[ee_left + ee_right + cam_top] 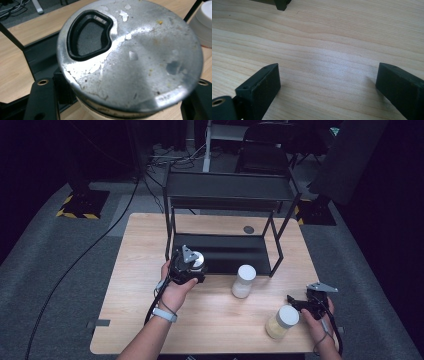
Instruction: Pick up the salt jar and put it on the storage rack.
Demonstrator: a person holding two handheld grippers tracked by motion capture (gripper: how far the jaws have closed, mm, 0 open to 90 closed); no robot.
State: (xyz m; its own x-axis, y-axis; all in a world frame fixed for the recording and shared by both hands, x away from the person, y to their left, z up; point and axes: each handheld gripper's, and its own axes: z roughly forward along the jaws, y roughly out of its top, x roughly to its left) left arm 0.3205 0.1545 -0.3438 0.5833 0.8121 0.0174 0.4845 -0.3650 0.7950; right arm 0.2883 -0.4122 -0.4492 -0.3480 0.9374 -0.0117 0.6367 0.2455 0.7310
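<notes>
Wooden tabletop (210,320) bears a black rack (225,195); left gripper (192,265) clamps the metal-lidded jar (130,55), best kept level; right gripper (305,304) gapes empty.

left gripper (190,265): your black block-shaped unit, with a grey three-cornered plate on top at 12 o'clock.
left wrist: you wear a pale band (164,314); a black cable loops down past it toward 7 o'clock.
right gripper (300,304): black as well, its grey plate at 1 o'clock, cable trailing toward 5 o'clock.
right fingers (260,87): matte black blocks with square-cut, slanted tips and small pinholes.
left fingers (42,100): black, with brass-ringed screw holes.
</notes>
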